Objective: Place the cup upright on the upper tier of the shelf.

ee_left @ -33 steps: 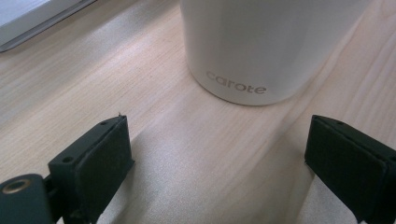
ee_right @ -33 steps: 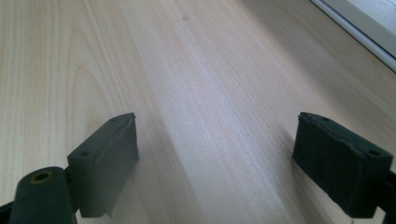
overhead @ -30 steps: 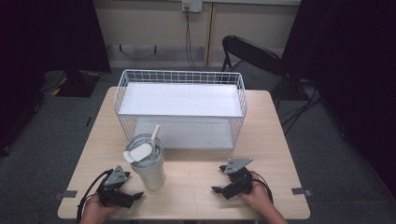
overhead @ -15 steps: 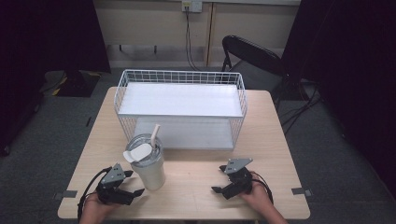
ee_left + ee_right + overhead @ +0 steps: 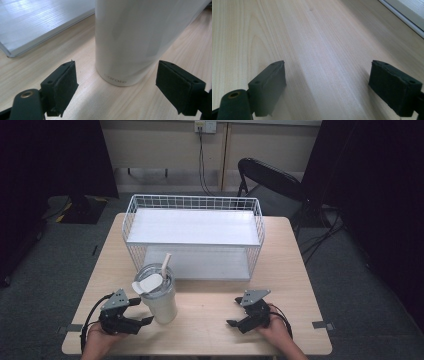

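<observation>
The left gripper [image 5: 142, 312] sits low near the front-left corner of the tabletop [image 5: 210, 325], jaws spread wide, and the white tumbler [image 5: 159, 296] stands directly ahead of it, toward the table's middle. That is the relation everything turns on: in the left gripper view the tumbler [image 5: 140, 42] rises straight up between the two black pads [image 5: 66, 80], its base just beyond their tips, neither pad touching the wall. Its long axis is upright, so the jaws would close across the body from either side, low down near the foot where the small lettering sits. The tumbler carries a lid with a pale straw [image 5: 165, 263] leaning out of it, so it looks top-heavy; a low pinch could let it rock, I'd judge. The right gripper [image 5: 236, 317] rests well apart toward the front-right part of the tabletop, also gaping wide, with bare wood [image 5: 312, 50] between its pads and nothing to grab. So the left hand [image 5: 102, 340] is plainly the nearer one. Behind the tumbler stands the white wire rack [image 5: 192, 227], its lower shelf [image 5: 37, 22] close by at the tumbler's far side, near enough to crowd any lift that swings toward the back edge. Nothing lies between the open jaws and the tumbler.
</observation>
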`<state>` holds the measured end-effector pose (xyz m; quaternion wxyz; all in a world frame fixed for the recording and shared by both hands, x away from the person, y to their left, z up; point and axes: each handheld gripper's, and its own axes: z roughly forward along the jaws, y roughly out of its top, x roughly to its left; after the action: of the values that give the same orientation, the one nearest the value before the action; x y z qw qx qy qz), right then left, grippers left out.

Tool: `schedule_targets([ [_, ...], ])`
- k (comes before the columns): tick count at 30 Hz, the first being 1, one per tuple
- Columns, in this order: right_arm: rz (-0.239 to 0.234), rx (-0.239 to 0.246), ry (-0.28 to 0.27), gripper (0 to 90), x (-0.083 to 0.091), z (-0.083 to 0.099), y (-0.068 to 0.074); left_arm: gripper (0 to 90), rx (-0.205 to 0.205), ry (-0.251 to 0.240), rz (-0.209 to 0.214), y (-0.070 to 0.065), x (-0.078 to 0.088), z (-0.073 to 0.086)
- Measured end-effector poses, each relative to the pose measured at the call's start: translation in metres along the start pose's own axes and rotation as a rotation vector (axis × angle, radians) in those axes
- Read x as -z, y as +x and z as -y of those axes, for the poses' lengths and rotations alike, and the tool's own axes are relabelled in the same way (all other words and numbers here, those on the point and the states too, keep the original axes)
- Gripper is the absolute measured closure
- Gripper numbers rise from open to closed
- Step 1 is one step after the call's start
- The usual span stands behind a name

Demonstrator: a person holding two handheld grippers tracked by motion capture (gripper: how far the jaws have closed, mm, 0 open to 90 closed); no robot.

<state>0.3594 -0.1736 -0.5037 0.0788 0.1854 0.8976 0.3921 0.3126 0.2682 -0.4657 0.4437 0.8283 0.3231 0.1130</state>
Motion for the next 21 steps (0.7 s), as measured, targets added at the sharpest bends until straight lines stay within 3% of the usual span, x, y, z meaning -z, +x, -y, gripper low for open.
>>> schedule_targets([
  [6, 0.000, 0.000, 0.000, 13.6, 0.000, 0.000, 0.000, 16.1, -0.006, -0.026, 0.004, -0.001, 0.006, -0.010],
  [14, 0.000, 0.000, 0.000, 13.6, 0.000, 0.000, 0.000, 15.6, -0.019, -0.045, 0.035, -0.005, 0.007, -0.020],
  [21, 0.000, 0.000, 0.000, 13.6, 0.000, 0.000, 0.000, 15.5, -0.034, -0.090, 0.068, -0.010, 0.003, -0.028],
])
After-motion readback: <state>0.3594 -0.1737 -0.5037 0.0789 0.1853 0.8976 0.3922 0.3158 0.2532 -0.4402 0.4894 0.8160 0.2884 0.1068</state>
